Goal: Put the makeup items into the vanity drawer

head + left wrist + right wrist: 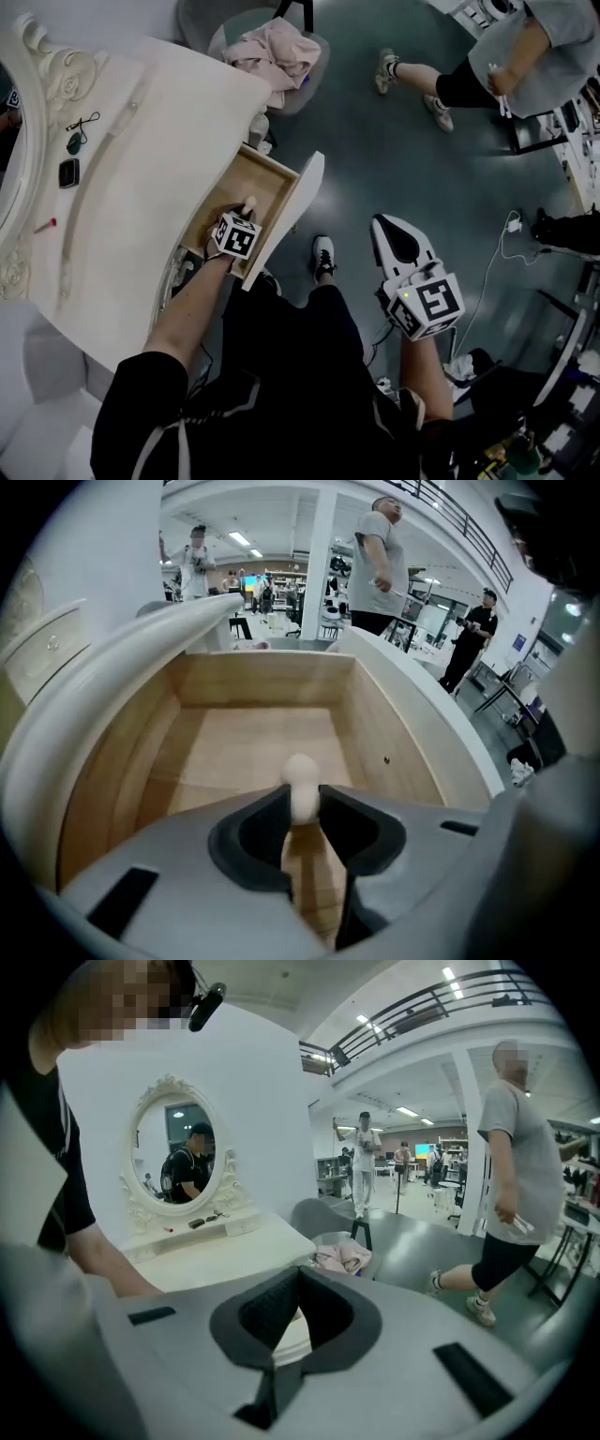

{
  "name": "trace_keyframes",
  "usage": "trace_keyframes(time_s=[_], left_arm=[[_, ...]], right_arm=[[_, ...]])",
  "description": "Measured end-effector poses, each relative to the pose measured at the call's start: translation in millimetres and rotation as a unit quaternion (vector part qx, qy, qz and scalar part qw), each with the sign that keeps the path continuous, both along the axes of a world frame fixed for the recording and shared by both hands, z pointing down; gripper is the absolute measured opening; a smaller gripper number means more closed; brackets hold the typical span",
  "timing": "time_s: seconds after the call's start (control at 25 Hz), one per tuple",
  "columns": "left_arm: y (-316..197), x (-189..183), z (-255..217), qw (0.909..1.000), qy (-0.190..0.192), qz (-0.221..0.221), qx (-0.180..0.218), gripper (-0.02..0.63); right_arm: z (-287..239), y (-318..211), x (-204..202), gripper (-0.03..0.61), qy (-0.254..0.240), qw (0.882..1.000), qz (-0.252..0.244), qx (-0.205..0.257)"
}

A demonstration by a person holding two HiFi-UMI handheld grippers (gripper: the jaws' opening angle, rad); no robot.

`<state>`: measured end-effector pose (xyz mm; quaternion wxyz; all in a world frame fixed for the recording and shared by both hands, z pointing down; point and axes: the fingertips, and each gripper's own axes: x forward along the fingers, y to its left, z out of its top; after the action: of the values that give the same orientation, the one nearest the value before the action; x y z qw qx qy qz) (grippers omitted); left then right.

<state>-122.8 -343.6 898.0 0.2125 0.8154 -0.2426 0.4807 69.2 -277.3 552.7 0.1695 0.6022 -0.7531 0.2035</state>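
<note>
— Item one, the left gripper?

— Reached down into the open drawer. Its jaws stand a little apart and pinch a cream, gourd-shaped makeup sponge by its lower half; the rounded top pokes out past the tips. From above, the left gripper and the makeup sponge sit near the middle of the drawer, inside its wooden walls. I can't tell whether the sponge touches the drawer floor.

— Item two, the right gripper?

— Jaws pressed together at the tips, nothing between them. The right gripper hangs over the floor, well apart from the drawer, at the person's right side.

— The drawer itself?

— Pulled out from the white vanity, light wood inside, white curved front panel. Apart from the sponge, the floor of it shows bare.

— On the vanity top?

— Near the oval mirror: a green pendant on a cord, a small black case just below it, and a small red item further along. All lie well apart from the drawer.

— Beyond that?

— A grey stool with a pink cloth heaped on it, behind the vanity. A person in a grey shirt is walking across the floor.
</note>
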Motion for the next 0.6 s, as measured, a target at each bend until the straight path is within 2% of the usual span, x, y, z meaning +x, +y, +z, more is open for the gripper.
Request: trace_keyframes(time_s=[0.28,0.6], left_arm=[[1.3,5.7,2.3,0.9994,-0.004,0.035,0.005,0.116],[1.8,3.6,-13.8,0.9996,0.024,0.017,0.002,0.204]], right_arm=[[-2.4,3.4,3.7,0.005,-0.003,1.0,0.003,0.002],[-11.9,8.3,4.1,0.006,-0.008,1.0,-0.007,0.013]])
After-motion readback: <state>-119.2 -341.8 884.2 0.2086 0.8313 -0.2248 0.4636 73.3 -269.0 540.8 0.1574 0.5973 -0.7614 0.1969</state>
